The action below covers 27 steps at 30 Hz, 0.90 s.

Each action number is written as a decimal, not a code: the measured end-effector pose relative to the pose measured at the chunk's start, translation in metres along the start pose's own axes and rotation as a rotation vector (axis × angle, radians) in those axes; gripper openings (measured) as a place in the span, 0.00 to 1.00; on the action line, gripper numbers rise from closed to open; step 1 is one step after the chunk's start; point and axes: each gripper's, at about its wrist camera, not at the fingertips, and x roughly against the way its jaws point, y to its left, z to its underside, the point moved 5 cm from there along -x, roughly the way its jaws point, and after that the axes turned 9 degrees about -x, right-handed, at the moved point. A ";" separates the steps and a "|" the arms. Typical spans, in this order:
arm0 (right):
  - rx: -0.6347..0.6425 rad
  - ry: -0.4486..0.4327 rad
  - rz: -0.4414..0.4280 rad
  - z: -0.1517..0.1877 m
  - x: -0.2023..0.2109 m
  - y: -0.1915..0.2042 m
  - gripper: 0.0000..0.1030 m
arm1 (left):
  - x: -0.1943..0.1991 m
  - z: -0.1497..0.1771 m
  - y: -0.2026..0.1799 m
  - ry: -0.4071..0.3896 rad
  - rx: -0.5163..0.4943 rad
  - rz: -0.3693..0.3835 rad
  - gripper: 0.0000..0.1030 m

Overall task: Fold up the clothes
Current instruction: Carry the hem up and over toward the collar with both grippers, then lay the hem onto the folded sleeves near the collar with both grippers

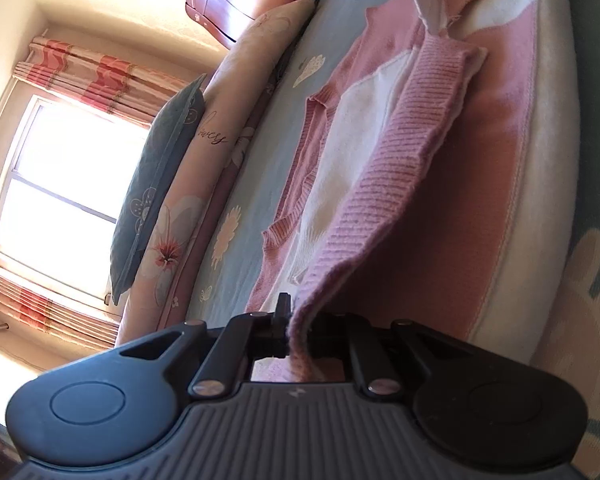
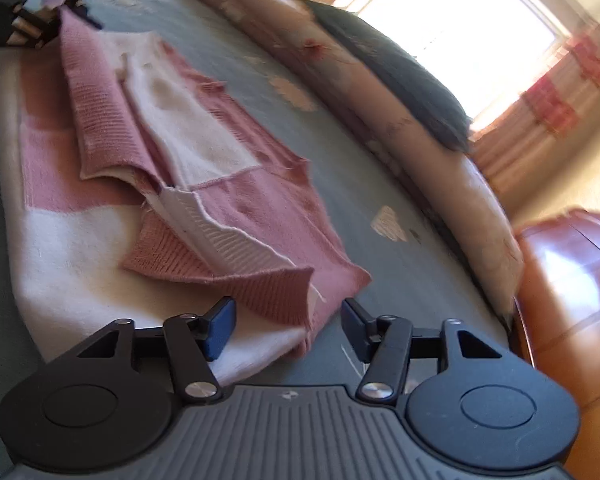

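Note:
A pink and white knitted sweater (image 1: pixel 496 184) lies spread on the blue-grey floral bed sheet (image 1: pixel 268 140). My left gripper (image 1: pixel 290 316) is shut on the sweater's pink ribbed band (image 1: pixel 400 168), which rises from the garment to the jaws and drapes over them. In the right wrist view the same sweater (image 2: pixel 60 248) lies partly folded, and the left gripper (image 2: pixel 56 8) pinches its far end at the top left. My right gripper (image 2: pixel 288 324) stands open just above the sweater's near corner. A pink ribbed edge (image 2: pixel 268 292) lies just ahead of its blue pads, which do not touch it.
A long pink floral pillow (image 1: pixel 204 184) and a grey pillow (image 1: pixel 156 200) line the far side of the bed. A glossy wooden headboard (image 2: pixel 572 320) stands at the bed's end. A bright window (image 1: pixel 60 172) with striped curtains is behind the pillows.

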 end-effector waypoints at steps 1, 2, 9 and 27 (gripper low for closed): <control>0.033 0.014 -0.031 -0.003 -0.005 -0.001 0.67 | 0.000 0.000 -0.001 0.000 -0.003 0.001 0.08; 0.066 0.027 -0.062 -0.007 -0.010 -0.003 0.69 | -0.001 0.001 -0.002 0.001 -0.004 0.004 0.08; 0.101 0.077 -0.211 -0.022 -0.038 -0.021 0.72 | -0.001 0.002 -0.006 0.004 -0.027 0.014 0.09; 0.451 0.232 -0.353 -0.042 -0.038 0.034 0.06 | -0.002 0.003 -0.003 0.001 -0.001 0.009 0.09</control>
